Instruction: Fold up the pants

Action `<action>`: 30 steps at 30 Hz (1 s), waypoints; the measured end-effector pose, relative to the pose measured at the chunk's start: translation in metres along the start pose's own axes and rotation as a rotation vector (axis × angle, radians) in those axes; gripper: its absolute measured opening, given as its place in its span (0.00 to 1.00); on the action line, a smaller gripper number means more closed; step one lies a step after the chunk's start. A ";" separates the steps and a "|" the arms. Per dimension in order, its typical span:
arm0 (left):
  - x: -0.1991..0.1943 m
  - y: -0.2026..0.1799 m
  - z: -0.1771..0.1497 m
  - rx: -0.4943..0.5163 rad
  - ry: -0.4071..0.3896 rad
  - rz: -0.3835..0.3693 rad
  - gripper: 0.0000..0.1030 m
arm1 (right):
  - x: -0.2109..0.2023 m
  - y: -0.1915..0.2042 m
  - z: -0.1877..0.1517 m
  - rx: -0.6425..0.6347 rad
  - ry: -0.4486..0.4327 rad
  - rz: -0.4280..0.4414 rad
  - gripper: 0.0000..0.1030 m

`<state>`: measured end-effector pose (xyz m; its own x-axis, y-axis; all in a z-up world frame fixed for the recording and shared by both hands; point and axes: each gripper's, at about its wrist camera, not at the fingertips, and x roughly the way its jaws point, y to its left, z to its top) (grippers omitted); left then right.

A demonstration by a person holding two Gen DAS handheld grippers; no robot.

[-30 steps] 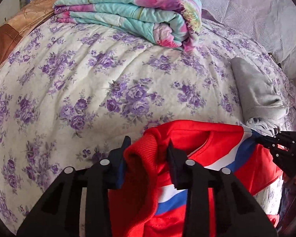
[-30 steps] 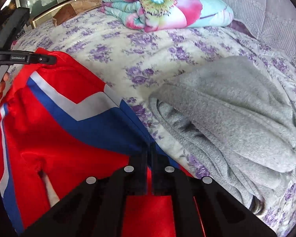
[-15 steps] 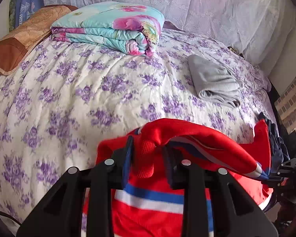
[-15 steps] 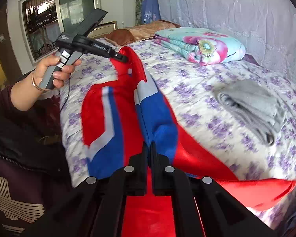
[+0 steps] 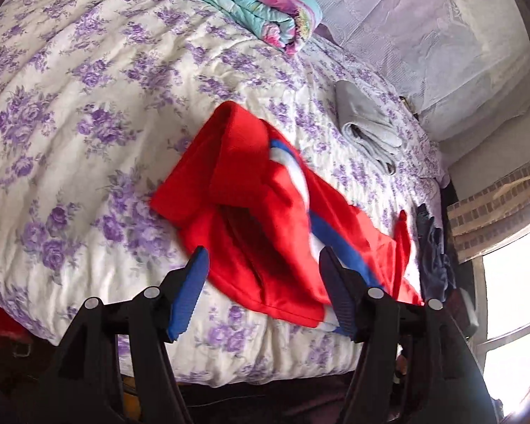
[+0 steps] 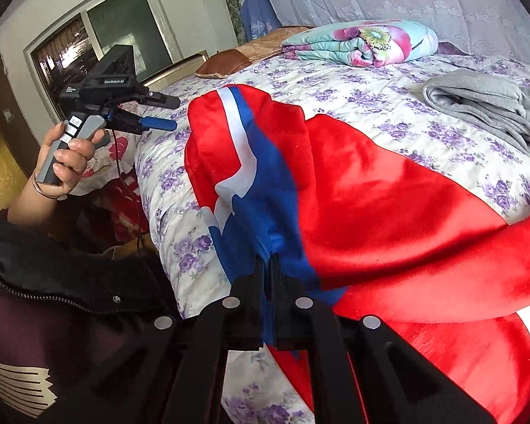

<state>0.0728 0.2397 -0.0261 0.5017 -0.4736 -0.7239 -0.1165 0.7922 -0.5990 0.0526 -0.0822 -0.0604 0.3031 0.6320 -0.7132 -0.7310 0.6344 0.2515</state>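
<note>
Red pants with blue-white stripe draped on flowered bed near front edge, long axis diagonal, ribbed waistband end toward folded quilt. Left gripper gaping wide, holding nothing, above pants. Right gripper pinched tight on blue stripe. Folded gray garment well apart, far side.

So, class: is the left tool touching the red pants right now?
Apart. In the right wrist view the left tool is held open in the air beside the bed, with a clear gap to the red pants.
</note>
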 end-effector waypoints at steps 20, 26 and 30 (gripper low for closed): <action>0.016 -0.011 0.020 0.017 -0.109 0.130 0.17 | -0.010 0.026 -0.004 -0.068 -0.032 -0.018 0.03; 0.041 0.032 0.004 0.019 -0.079 0.119 0.25 | 0.024 0.027 -0.017 -0.059 0.035 -0.115 0.05; 0.035 0.025 -0.007 0.079 -0.067 0.104 0.41 | 0.016 0.034 -0.021 -0.062 0.020 -0.127 0.51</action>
<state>0.0811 0.2404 -0.0690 0.5469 -0.3629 -0.7544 -0.1040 0.8647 -0.4914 0.0198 -0.0594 -0.0772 0.3836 0.5391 -0.7499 -0.7241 0.6795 0.1181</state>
